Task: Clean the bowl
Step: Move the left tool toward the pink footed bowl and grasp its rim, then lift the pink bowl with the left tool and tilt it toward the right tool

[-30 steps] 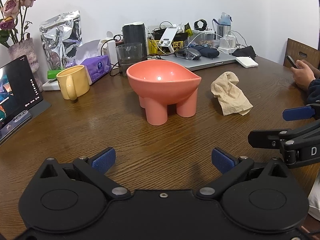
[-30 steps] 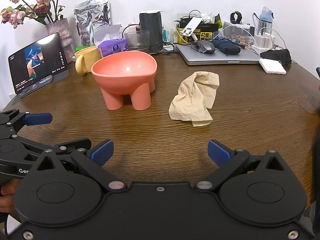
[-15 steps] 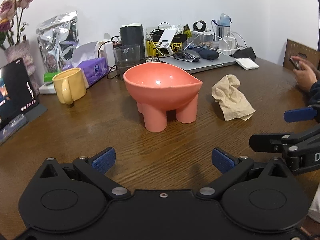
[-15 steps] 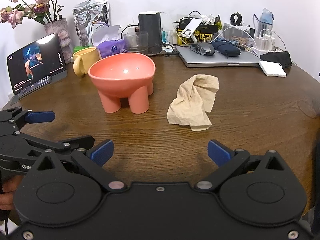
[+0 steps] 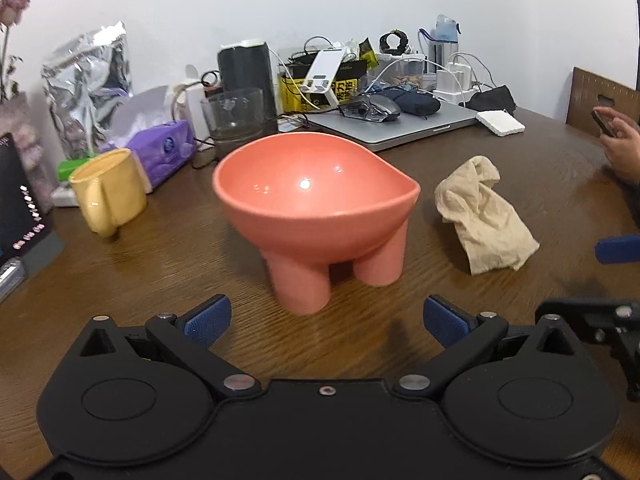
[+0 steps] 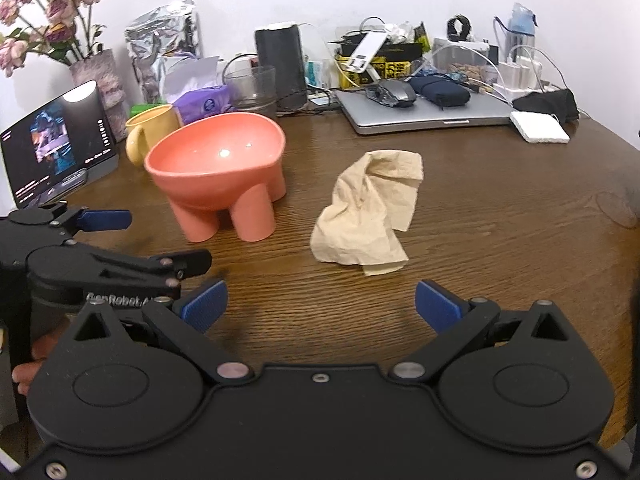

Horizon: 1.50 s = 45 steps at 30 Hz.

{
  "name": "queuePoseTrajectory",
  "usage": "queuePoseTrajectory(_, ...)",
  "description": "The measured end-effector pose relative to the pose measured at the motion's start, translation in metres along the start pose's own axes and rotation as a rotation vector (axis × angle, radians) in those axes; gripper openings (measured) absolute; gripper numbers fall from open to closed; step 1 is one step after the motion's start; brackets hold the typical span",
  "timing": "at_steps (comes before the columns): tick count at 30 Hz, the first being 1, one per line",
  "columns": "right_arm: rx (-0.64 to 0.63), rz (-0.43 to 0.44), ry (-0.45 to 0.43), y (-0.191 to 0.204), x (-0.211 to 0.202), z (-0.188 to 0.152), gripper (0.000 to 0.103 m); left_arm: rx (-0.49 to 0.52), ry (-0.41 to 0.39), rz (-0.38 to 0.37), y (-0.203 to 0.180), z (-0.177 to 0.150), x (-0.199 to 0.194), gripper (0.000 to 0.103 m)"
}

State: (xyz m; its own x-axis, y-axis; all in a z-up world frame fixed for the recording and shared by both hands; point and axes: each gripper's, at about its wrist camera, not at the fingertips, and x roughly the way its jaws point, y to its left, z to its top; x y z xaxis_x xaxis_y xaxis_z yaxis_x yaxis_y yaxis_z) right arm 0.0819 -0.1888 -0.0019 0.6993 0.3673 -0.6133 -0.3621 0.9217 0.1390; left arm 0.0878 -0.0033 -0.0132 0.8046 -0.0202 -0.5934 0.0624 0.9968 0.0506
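A salmon-pink bowl (image 5: 316, 208) on stubby legs stands on the wooden table (image 5: 160, 272), empty inside. My left gripper (image 5: 326, 322) is open just in front of its nearest leg, not touching. A crumpled beige cloth (image 5: 482, 216) lies to the bowl's right. In the right wrist view the cloth (image 6: 370, 212) lies ahead of my open right gripper (image 6: 318, 306), a short gap away, and the bowl (image 6: 220, 172) stands to the left. The left gripper (image 6: 108, 240) also shows at the left edge there, and the right gripper's fingers (image 5: 616, 250) at the right edge of the left wrist view.
A yellow mug (image 5: 108, 196), a purple tissue pack (image 5: 164, 152), a glass (image 5: 236, 114) and a tablet (image 6: 56, 144) stand left and behind the bowl. A laptop (image 6: 424, 114) with a mouse and cables fills the back. Another person's hand (image 5: 618, 144) holds a phone at far right.
My left gripper has moved forward toward the bowl, which now looms larger. The right gripper has crept closer to the cloth. Both stay open.
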Motion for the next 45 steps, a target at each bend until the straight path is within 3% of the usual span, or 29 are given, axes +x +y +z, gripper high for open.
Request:
queuePoseTrajectory(7,0.033,-0.023,0.01,-0.015,0.013,0.004,0.101,-0.05,0.012,-0.028,0.003,0.013,0.029,0.103)
queuePoseTrajectory(23,0.076,-0.015,0.02,-0.036,0.035,0.013,0.101,-0.171,0.039,0.058,0.004,0.026,0.067,0.103)
queuePoseTrajectory(40,0.095,-0.014,0.033,-0.043,0.047,0.014,0.101,-0.228,0.03,0.081,0.005,0.029,0.077,0.103)
queuePoseTrajectory(45,0.102,-0.015,0.04,-0.044,0.05,0.013,0.101,-0.233,0.015,0.066,0.008,0.028,0.074,0.098)
